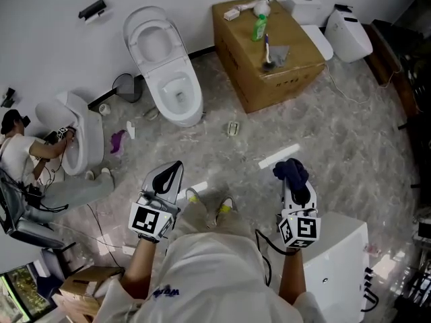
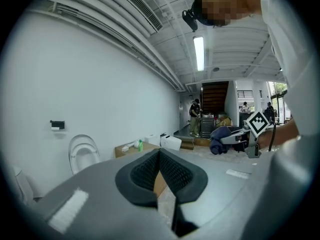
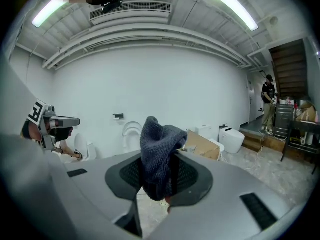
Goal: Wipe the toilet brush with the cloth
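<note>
Standing on the floor [image 1: 350, 147], well back from a cardboard box [image 1: 242, 79] by the wall. Gripping a dark blue cloth [image 1: 291, 171] in the right claw [image 1: 291, 180]; in the right gripper view, jaws pressed onto the knit, a bunched fold poking up above the pads. Carrying nothing in the left claw [image 1: 174, 172]; in the left gripper view, pads brought together at the tips, nothing between.

Looks like the toilet brush [image 1: 267, 51] lying on top of the box: slim pale handle, dark head, near a green bottle [image 1: 259, 27]. Well apart from both claws. No contact with the cloth.

Judged step: cloth in hand, approach not made, wiping not begun. Next, probably: walk up to the box, open the left claw onto the handle, lift or steady it, then draw the cloth along handle and head with the right.

Hard to make out: too small in the head view to confirm bristles or exact lie; not to be picked out in either gripper view. Legs mostly hidden under the torso. At the left edge, another person [image 1: 20, 153] crouched by a second toilet [image 1: 84, 136]. White toilet [image 1: 168, 66] against the wall, left of the box.
</note>
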